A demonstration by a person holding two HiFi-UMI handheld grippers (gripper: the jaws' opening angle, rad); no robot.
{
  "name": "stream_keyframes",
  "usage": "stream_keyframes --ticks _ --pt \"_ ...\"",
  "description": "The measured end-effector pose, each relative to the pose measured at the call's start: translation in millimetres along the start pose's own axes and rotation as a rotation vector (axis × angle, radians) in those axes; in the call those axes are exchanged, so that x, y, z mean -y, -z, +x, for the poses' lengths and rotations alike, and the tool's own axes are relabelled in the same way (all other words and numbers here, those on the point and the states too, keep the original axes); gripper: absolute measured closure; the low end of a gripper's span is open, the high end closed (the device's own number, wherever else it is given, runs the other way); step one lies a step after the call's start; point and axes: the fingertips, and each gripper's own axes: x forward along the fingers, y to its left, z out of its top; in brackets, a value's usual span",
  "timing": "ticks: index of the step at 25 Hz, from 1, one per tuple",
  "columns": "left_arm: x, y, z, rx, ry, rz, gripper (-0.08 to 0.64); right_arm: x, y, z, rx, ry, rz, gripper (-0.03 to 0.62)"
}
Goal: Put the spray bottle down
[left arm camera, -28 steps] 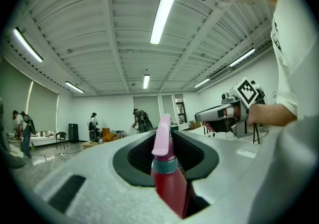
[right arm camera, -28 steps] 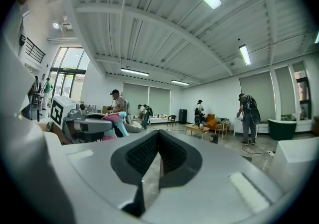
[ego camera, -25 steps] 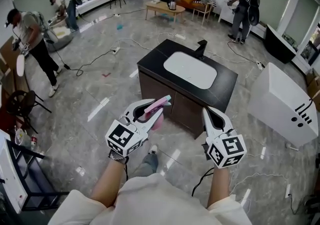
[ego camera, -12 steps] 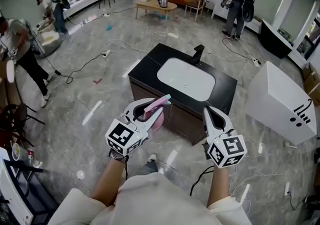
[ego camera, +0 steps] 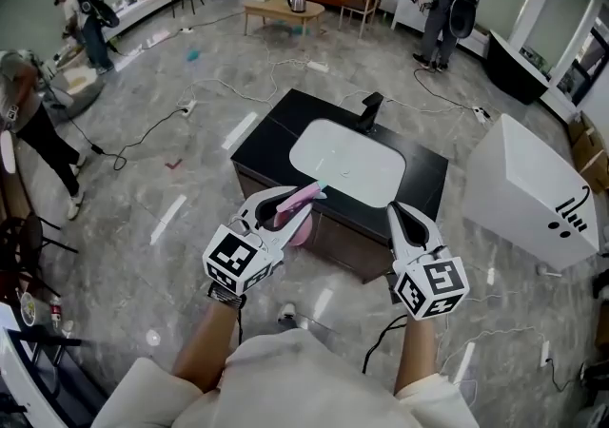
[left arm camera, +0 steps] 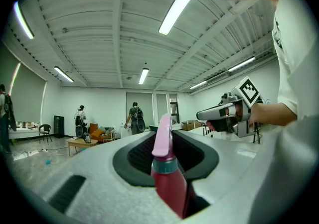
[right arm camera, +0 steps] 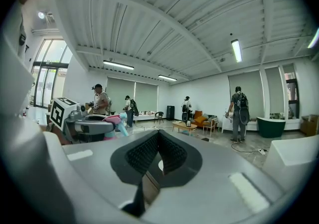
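A pink spray bottle with a teal collar sits between the jaws of my left gripper, which is shut on its neck. In the left gripper view the bottle stands upright between the grey fingers, nozzle pointing away. My right gripper is held level beside it, shut and holding nothing; its pads meet at the tips. Both grippers hover in front of a black cabinet with a white sink basin and a black faucet.
A large white box stands to the right of the cabinet. Cables trail across the grey floor. A black rack is at lower left. Several people work at the room's edges, and a wooden table is at the back.
The cabinet with the sink has come closer and slid left in the head view. Both grippers keep their pose, and the bottle stays in the left one.
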Motion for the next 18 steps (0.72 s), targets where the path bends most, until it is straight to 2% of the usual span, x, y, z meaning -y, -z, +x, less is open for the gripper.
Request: stream_keyframes --ticks 18 --pt "-86.1 18.4 80.9 -0.025 0.13 -0.018 0.448 51.1 -10.8 90.7 0.008 0.126 0.015 0.584"
